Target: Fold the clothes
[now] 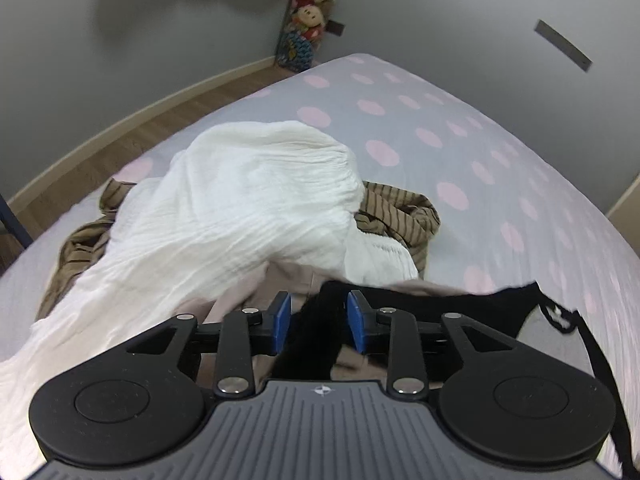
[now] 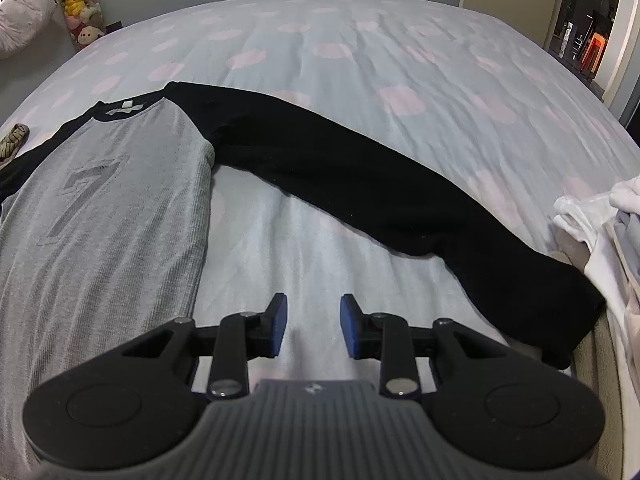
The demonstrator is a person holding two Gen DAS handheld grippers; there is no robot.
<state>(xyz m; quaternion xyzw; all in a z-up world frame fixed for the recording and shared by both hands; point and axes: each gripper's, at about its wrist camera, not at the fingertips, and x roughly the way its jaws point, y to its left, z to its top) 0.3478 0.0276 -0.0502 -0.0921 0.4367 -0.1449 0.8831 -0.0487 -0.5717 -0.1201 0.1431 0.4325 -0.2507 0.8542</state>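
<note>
A grey shirt [image 2: 100,208] with black sleeves lies flat on the spotted bed sheet [image 2: 360,40]. Its right sleeve [image 2: 360,176] stretches out toward the right edge of the bed. My right gripper [image 2: 313,324] hovers open over bare sheet just right of the shirt's body, with nothing between its fingers. In the left wrist view my left gripper [image 1: 319,320] stands open with the shirt's other black sleeve [image 1: 312,340] lying loosely between its blue pads. A bit of the grey body [image 1: 560,344] shows at the right.
A heap of clothes lies ahead of the left gripper: a white crinkled garment [image 1: 248,208], a brown striped one [image 1: 396,208] and a beige one [image 1: 288,280]. White and pale clothes [image 2: 592,232] lie at the bed's right edge. Plush toys [image 1: 312,12] hang in the wall corner.
</note>
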